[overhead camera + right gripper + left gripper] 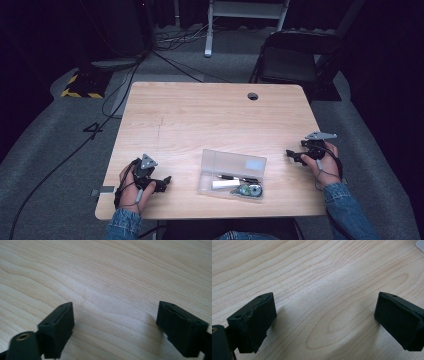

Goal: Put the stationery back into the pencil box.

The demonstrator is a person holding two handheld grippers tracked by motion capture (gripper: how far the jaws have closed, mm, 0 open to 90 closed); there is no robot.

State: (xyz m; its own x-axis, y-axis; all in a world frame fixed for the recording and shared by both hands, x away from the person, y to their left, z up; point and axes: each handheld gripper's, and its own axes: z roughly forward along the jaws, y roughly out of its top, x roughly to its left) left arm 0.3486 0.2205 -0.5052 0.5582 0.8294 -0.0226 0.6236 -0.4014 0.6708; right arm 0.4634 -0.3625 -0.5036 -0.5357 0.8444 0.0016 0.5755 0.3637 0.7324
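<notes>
High view: left gripper resting low on the table near its front left corner, held in the left hand, jaws pointing toward the middle; right gripper at the right edge, held in the right hand, jaws pointing left toward the case. Clear plastic case lying flat between both grippers, near the front edge, well apart from each; lid shut as far as can be told. Inside, along the near wall: a black pen, a white stick-shaped item, a round green-tinted item. Cable hole near the far edge of the table. Black chair behind the table; cables on the grey floor. Left gripper view: jaws spread wide, nothing between them, bare wood grain below. Right gripper view: jaws likewise spread wide and empty, pads clear of any object, close above the wood surface.
</notes>
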